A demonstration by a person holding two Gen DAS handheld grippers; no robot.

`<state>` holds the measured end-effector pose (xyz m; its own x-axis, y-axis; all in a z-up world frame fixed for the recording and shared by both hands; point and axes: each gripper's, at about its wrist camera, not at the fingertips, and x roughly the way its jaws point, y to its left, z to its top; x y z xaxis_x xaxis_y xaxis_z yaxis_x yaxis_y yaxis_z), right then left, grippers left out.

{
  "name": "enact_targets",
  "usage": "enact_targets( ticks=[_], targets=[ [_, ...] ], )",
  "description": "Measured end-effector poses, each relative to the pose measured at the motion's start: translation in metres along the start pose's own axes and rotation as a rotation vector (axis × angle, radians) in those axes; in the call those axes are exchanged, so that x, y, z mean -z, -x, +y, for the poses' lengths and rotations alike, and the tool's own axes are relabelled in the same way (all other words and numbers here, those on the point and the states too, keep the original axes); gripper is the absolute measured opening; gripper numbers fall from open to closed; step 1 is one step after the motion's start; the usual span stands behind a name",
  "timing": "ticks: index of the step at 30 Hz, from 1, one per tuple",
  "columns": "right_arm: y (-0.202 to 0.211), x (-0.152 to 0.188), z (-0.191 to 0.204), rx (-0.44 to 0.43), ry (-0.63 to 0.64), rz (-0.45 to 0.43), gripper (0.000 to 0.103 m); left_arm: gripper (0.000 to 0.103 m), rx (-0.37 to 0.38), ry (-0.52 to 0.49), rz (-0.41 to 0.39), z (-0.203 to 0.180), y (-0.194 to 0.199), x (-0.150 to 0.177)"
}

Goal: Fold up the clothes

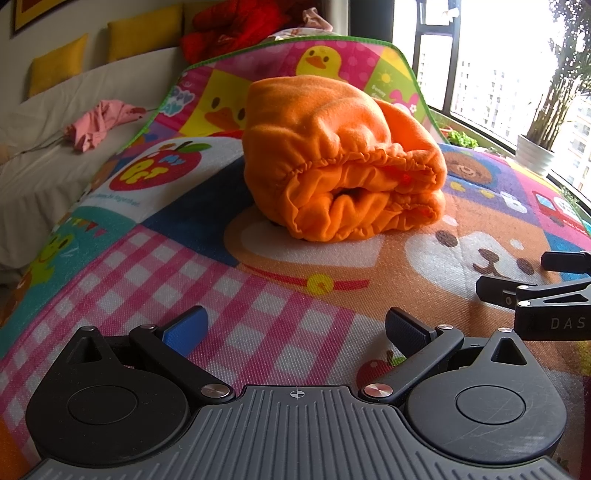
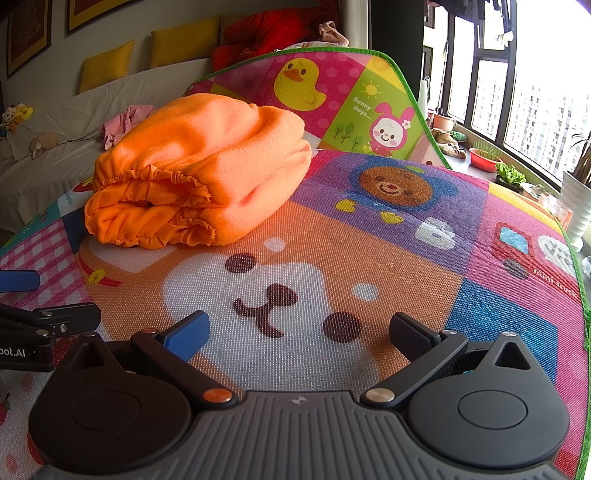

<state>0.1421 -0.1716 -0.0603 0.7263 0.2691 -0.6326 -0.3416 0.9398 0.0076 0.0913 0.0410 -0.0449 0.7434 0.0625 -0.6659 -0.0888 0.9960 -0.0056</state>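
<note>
An orange fleece garment (image 1: 340, 158) with an elastic gathered hem lies folded into a thick bundle on the colourful play mat (image 1: 258, 295). In the right wrist view the same orange bundle (image 2: 199, 170) sits ahead and to the left. My left gripper (image 1: 295, 332) is open and holds nothing, a short way in front of the bundle. My right gripper (image 2: 299, 336) is also open and holds nothing, low over the mat's bear face. Each gripper shows at the edge of the other's view: the right gripper (image 1: 535, 291), the left gripper (image 2: 40, 317).
A pink garment (image 1: 99, 123) lies on the white sofa (image 1: 48, 155) to the left, with yellow cushions (image 1: 55, 70) and a red item (image 1: 229, 26) behind. Windows and potted plants (image 2: 511, 173) line the right side. The mat's far end (image 2: 332, 92) curls upward.
</note>
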Motion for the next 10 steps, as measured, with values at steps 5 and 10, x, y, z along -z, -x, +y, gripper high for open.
enact_targets(
  ticks=[5, 10],
  targets=[
    [0.0, 0.0, 0.0001, 0.0, 0.0, 0.0, 0.103, 0.103, 0.002, 0.004, -0.002, 0.0007, 0.0005, 0.0003],
    [0.0, 0.0, 0.0, 0.0, 0.0, 0.0, 0.103, 0.103, 0.003, 0.007, -0.005, 0.0012, 0.0002, 0.0005]
  ],
)
